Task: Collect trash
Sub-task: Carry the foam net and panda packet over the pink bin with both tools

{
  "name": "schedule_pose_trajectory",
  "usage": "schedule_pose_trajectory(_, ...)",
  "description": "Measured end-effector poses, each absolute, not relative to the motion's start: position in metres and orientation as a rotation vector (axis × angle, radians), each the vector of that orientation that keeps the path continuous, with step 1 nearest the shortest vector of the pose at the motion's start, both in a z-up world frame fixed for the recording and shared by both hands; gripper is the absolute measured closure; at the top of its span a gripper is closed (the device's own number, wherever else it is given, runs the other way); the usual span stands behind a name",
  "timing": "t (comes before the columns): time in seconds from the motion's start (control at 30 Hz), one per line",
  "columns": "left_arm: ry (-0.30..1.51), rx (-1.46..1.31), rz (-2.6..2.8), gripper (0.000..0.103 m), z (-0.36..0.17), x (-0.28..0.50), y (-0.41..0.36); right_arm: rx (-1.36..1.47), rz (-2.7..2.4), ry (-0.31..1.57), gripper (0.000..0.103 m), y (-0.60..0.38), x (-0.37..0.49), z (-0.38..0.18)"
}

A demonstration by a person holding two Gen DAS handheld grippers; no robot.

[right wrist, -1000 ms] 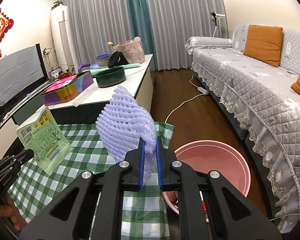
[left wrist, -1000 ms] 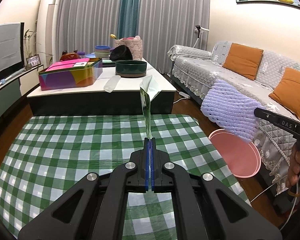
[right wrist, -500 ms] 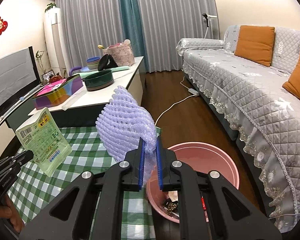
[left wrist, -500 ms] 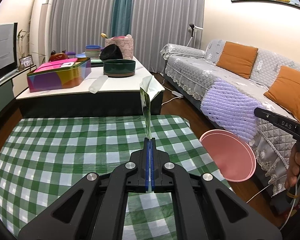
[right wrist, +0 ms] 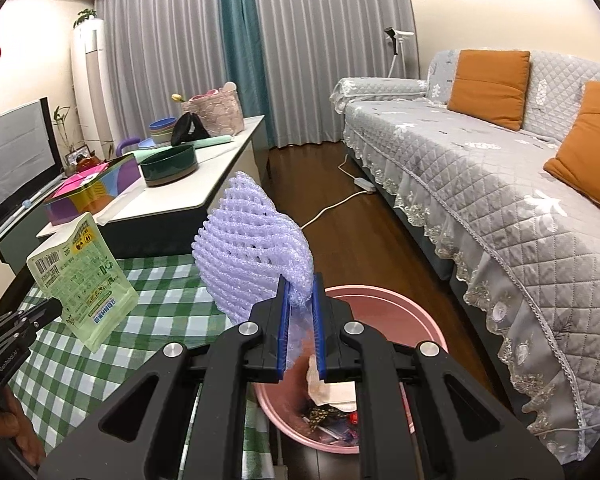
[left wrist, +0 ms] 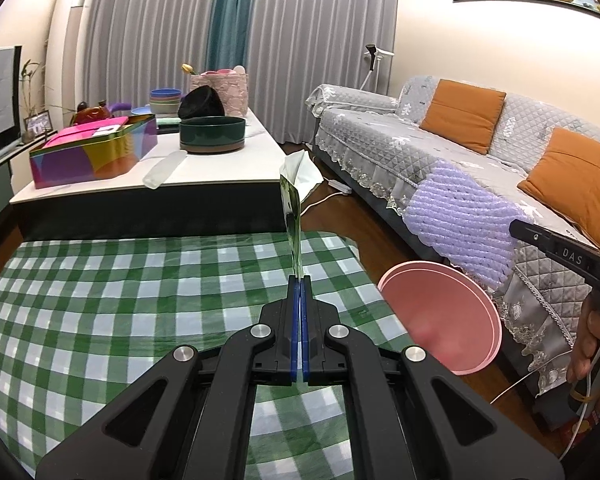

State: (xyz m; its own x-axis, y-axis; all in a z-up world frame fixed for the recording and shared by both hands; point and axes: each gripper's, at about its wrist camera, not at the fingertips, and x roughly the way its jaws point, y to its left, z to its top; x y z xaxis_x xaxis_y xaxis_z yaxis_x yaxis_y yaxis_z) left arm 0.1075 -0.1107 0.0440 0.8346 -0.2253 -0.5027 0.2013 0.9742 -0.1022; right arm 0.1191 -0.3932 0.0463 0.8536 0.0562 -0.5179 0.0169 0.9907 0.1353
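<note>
Right gripper (right wrist: 300, 300) clamps the soft, light foam net (right wrist: 252, 248) by its edge; left gripper (left wrist: 300, 296) pinches the flimsy pouch (right wrist: 82, 270).

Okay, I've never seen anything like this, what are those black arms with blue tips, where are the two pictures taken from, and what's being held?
No robot here: a person holds a pair of hand-operated tongs in each hand, each carrying a wide-angle camera looking along its blue-padded fingers. One picture comes from the left tongs, the other from the right tongs.

The left tongs are shut on a flat green pouch, seen edge-on in their own view. The right tongs are shut on a purple foam net.

Below is a green checked cloth, bare where it shows. Beside it on the floor stands a pink bin already holding some trash, almost under the net.
</note>
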Motion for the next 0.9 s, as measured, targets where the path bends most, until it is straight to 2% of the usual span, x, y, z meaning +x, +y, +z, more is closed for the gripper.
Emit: schedule_pose_trajectory(0.9, 0.549, -0.042, -0.308, 0.102, 0.053, 0.134, -0.168, 0.241, -0.11, 0.542, 0.092, -0.464, 0.119, 0.04)
